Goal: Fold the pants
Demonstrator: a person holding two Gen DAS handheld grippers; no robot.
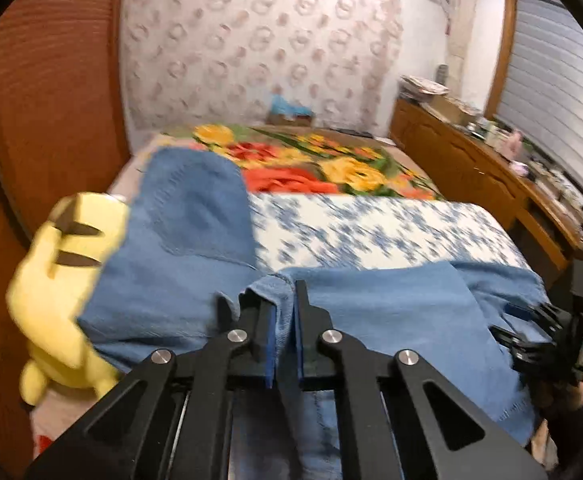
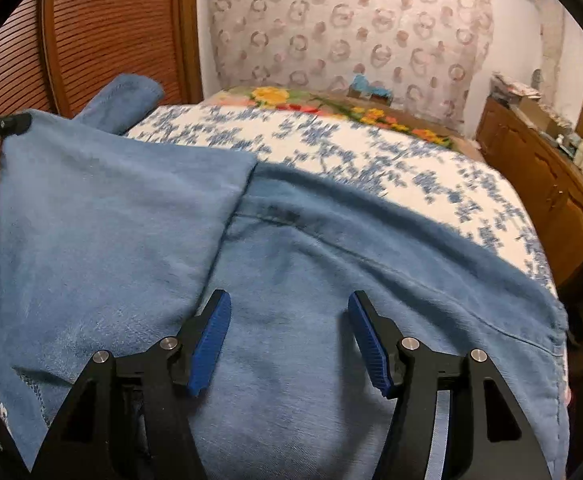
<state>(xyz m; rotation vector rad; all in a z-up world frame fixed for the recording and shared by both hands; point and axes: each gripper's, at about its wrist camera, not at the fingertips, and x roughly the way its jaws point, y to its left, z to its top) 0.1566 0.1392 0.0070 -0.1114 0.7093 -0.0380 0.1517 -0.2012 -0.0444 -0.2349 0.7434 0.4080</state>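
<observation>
In the left wrist view, the left tongs (image 1: 283,300) are clamped on a bunched fold of the blue denim pants (image 1: 391,312), the cloth pinched between the two blue pads (image 1: 269,344). The pants spread to both sides of the tongs over the near end of the bed with the white sheet printed in blue flowers (image 1: 371,228). One part of the denim stands raised ahead and to the left of the tongs. Just left of that raised part, touching the cloth, sits a yellow plush toy with dark brown stripes (image 1: 63,280). Beyond the sheet lies a blanket with orange and yellow flowers (image 1: 323,164). Far to the right of the tongs, at the pants' edge, the black right tongs (image 1: 539,332) show, too small here to judge their jaws. A long wooden sideboard cluttered with small things (image 1: 471,160) runs along the right of the bed.

In the right wrist view, the right tongs (image 2: 289,340) stand apart, their blue ribbed pads (image 2: 211,344) hovering just over the denim with only flat cloth below the gap, nothing gripped. A folded-over flap of the pants lies left of the tongs, its edge running past the left pad. At the far left, the black tip of the left tongs (image 2: 1,125) meets the flap's upper corner. Ahead of the tongs the flowered sheet continues.
</observation>
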